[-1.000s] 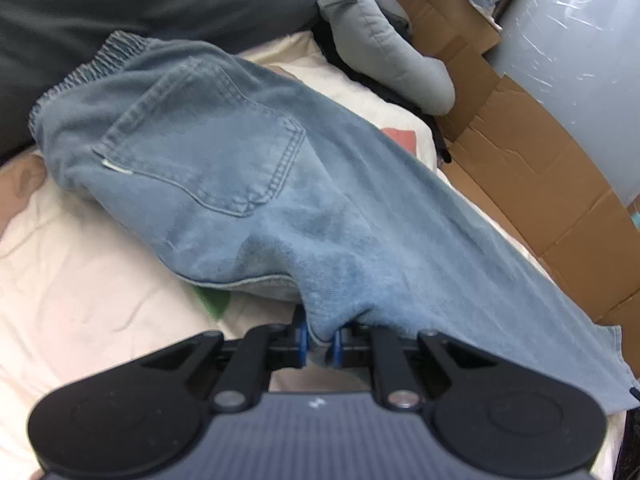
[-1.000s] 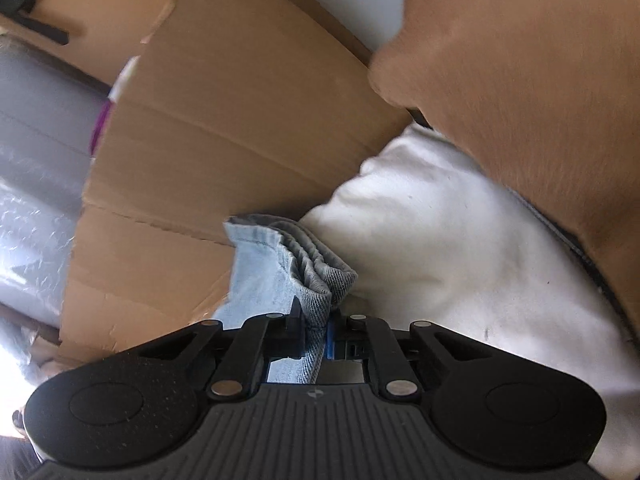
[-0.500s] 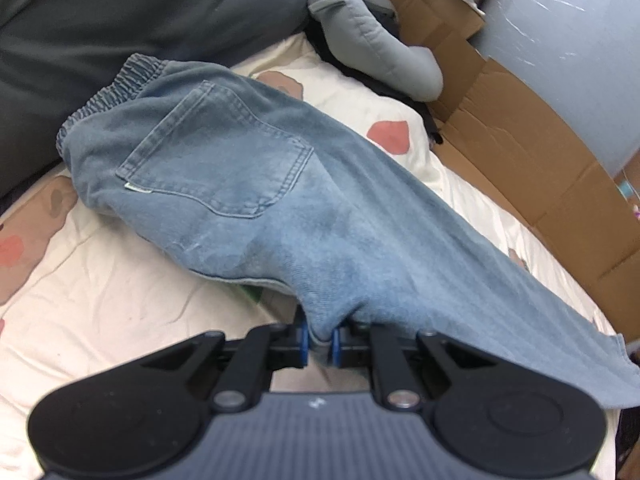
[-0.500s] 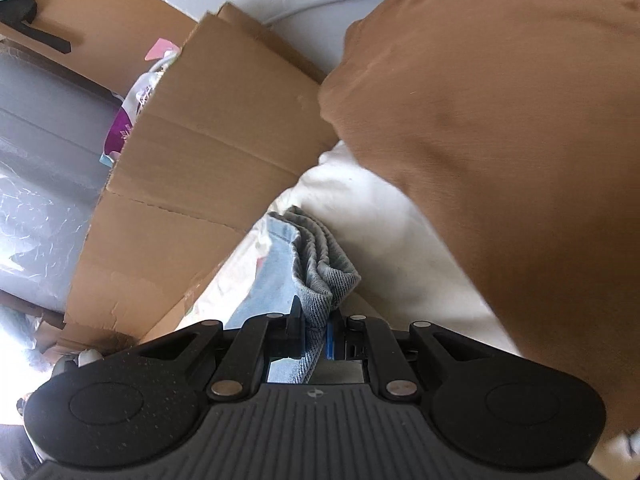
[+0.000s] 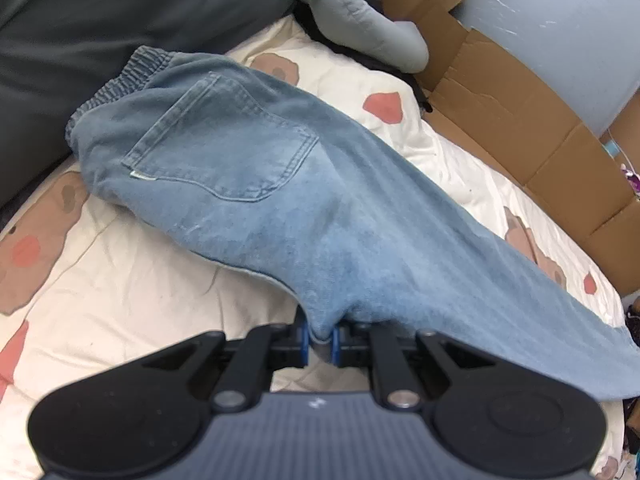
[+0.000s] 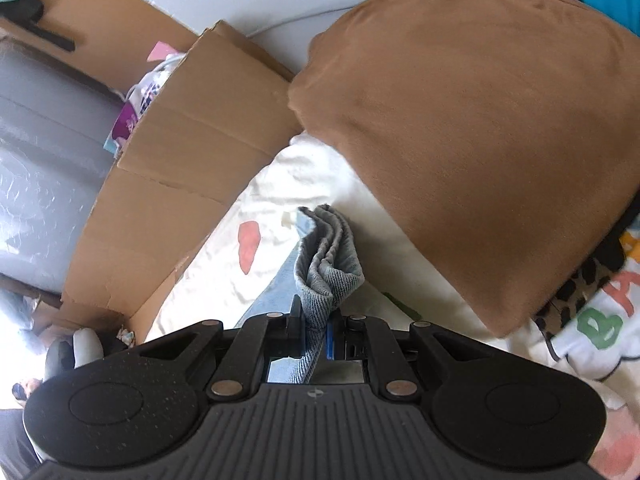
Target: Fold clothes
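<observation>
In the left wrist view, the left gripper (image 5: 319, 340) keeps its jaws clamped on the crotch seam of the light blue denim jeans (image 5: 280, 200), which now lie further stretched across the cream patterned bed sheet (image 5: 120, 300), ready for folding. In the right wrist view, the right gripper (image 6: 316, 330), jaws pinching the bunched hem, has swung away from the open brown cardboard box (image 6: 180, 184); its contents are hidden.

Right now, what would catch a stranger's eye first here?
The faded blue denim jeans spread across the cream patterned bedsheet, pinched by the left gripper near the crotch and the right gripper at a bunched hem. A big brown suede cushion fills the right view.
</observation>
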`<state>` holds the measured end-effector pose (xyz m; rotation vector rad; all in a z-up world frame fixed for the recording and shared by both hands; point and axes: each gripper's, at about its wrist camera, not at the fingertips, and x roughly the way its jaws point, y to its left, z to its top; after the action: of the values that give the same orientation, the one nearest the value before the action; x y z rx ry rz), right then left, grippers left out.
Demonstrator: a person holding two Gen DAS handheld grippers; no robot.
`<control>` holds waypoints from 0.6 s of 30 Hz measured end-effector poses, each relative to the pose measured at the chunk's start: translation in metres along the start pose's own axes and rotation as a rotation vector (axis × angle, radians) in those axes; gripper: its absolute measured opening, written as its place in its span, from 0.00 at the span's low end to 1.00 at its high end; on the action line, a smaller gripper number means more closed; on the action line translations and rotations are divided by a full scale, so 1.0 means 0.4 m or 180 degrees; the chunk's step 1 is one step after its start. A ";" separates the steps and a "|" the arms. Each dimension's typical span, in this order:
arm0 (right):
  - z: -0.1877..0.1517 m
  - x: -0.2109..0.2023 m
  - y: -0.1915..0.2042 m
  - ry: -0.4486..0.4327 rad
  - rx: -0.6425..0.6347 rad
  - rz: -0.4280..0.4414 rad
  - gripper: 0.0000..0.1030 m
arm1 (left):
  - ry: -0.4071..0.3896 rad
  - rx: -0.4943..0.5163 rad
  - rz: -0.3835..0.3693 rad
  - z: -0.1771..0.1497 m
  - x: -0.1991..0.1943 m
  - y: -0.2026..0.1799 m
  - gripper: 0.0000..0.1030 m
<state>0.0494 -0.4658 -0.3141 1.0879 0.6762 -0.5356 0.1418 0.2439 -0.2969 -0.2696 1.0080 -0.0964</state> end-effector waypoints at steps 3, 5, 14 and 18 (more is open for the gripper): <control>-0.014 -0.019 -0.024 0.0012 -0.0020 0.0008 0.08 | 0.0002 0.0061 0.0034 -0.002 -0.009 -0.005 0.10; -0.024 -0.035 -0.039 0.0016 -0.0035 0.0029 0.08 | 0.0006 0.0100 0.0084 -0.008 -0.018 -0.012 0.10; -0.107 -0.123 -0.133 0.0052 0.0098 0.0061 0.08 | 0.0030 0.0157 0.0223 -0.043 -0.047 -0.029 0.10; -0.134 -0.164 -0.173 0.0078 0.0139 0.0045 0.08 | 0.0070 0.0136 0.0233 -0.067 -0.058 -0.030 0.10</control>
<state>-0.0558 -0.4378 -0.3257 1.1410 0.6802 -0.5276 0.1075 0.2323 -0.2881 -0.1929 1.0353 -0.0546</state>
